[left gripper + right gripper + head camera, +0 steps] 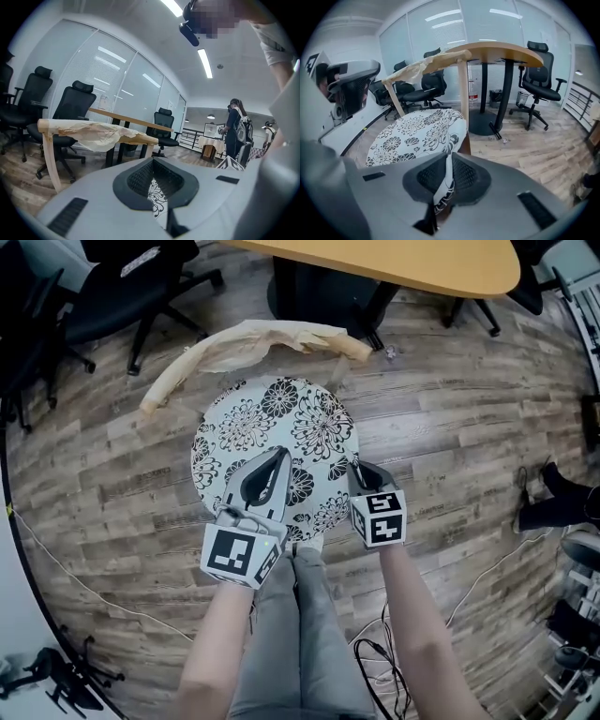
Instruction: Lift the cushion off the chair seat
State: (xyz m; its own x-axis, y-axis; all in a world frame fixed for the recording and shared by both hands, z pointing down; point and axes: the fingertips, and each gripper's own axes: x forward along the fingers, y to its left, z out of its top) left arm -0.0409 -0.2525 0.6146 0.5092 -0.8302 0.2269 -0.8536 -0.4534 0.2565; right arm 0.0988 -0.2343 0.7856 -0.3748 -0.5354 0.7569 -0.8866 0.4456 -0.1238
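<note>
Between the two jaws of the left hand-held gripper (154, 180) there is a strip of white cloth with black flowers on it, and the dark pads are squeezed together on it. That cloth is the near edge of the cushion (272, 418). The right hand-held gripper (445, 176) does the same thing just beside it: its jaws are nearly together, with a fold of the flowery edge pinched tight between them. So both hold the cushion, one at each side of the edge nearest the person. The cushion is round and lies over the seat of the chair (253, 338), covering almost all of it (a little brown bit of the seat peeps out under the edge in the right gripper view). I cannot tell if the far side has come off the seat. The chair has a curved wooden back wrapped in crinkly light paper, and it is on the far side of the cushion from the two tools. Below the tools are the person's bare arms and the grey trousers (295, 634), right up against the chair. All of this is on a wooden floor (450, 456). Some cables (384, 662) lie on the floor by the person's feet. Past the chair there is a big wooden table (403, 259), with black office chairs (122, 287) around it. Far off, another person (233, 126) with a backpack is standing.
</note>
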